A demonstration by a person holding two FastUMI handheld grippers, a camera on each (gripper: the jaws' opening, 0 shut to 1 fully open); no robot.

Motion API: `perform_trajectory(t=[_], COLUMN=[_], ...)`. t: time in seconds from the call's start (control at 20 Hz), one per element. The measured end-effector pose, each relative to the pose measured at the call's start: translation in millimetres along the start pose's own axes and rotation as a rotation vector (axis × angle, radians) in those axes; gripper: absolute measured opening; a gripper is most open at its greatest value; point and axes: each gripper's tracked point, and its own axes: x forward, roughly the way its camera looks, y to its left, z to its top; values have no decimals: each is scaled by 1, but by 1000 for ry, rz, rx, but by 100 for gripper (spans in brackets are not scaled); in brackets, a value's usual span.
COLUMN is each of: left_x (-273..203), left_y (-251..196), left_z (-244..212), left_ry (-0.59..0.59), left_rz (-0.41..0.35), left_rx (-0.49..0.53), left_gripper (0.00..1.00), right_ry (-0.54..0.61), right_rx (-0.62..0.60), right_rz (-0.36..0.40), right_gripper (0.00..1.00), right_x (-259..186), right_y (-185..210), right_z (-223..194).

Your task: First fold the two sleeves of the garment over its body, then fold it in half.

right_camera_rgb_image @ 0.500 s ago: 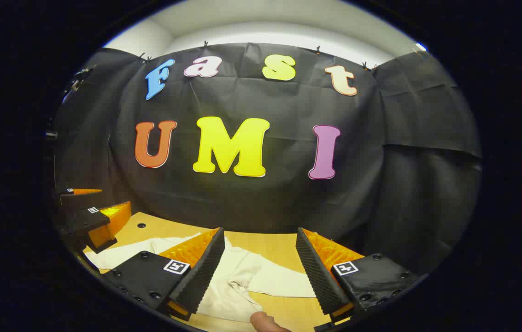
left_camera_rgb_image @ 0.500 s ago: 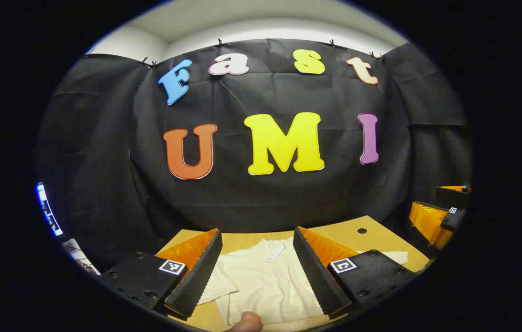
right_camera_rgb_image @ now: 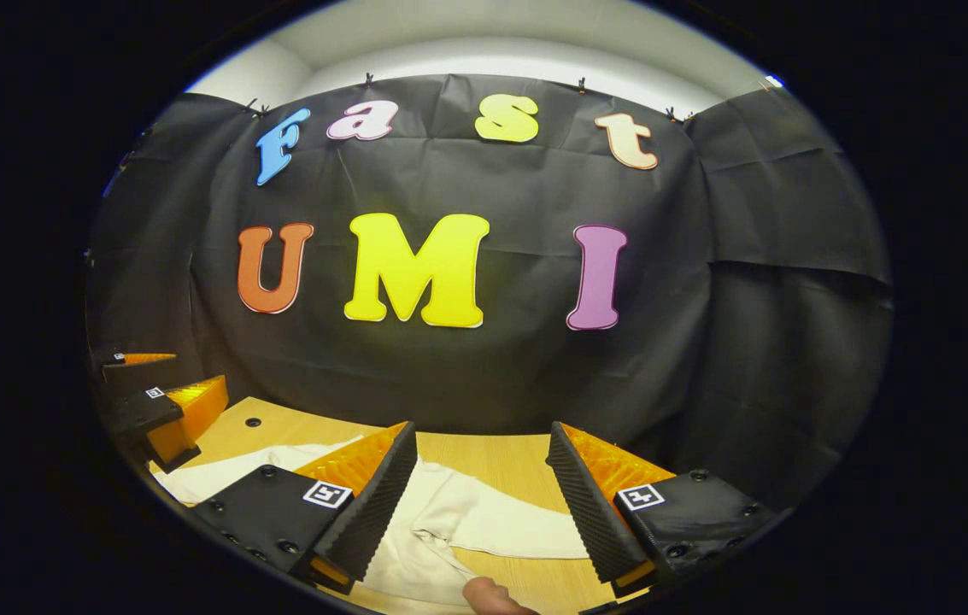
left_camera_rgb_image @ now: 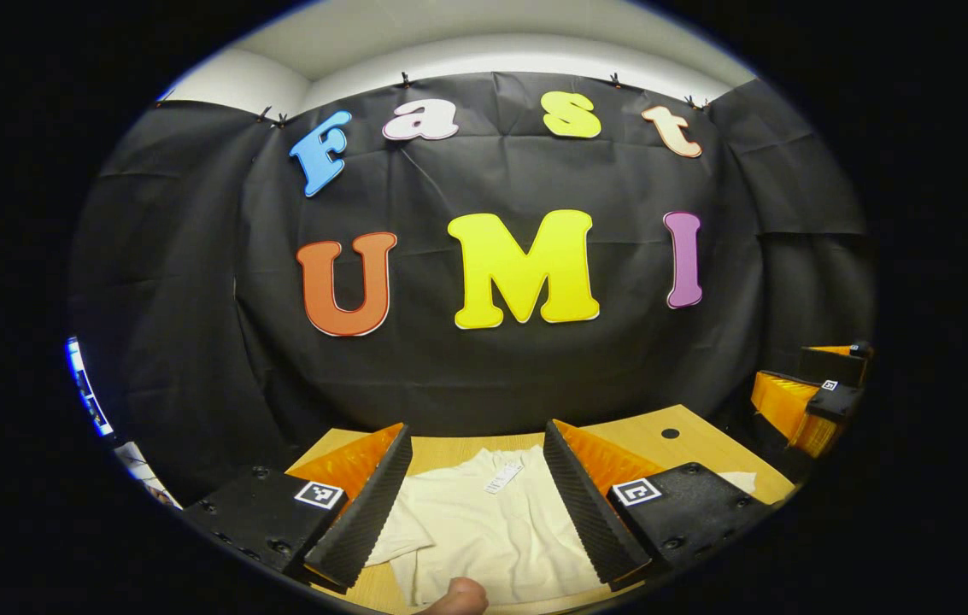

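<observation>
Hovering above the wooden table (left_camera_rgb_image: 689,444), both claws have drawn slightly back since half a second ago. The left claw (left_camera_rgb_image: 477,487) and right claw (right_camera_rgb_image: 484,489) stand apart, holding nothing. The cream garment (left_camera_rgb_image: 484,530) lies flat toward the table's near edge, one sleeve (right_camera_rgb_image: 518,525) spread sideways, so sleeve folding seemingly remains.
</observation>
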Motion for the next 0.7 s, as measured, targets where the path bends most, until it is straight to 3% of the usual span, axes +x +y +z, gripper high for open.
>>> perform_trajectory(t=[0.4, 0.7], left_x=[5, 8], left_y=[-2, -4], left_z=[-8, -8], left_ry=[21, 15], left_rz=[6, 30], left_rx=[-17, -5], left_gripper=[98, 98], right_ry=[0, -1], right_rx=[6, 46], right_rz=[14, -53], right_gripper=[96, 97], right_x=[9, 33], right_y=[-1, -51], right_z=[2, -1])
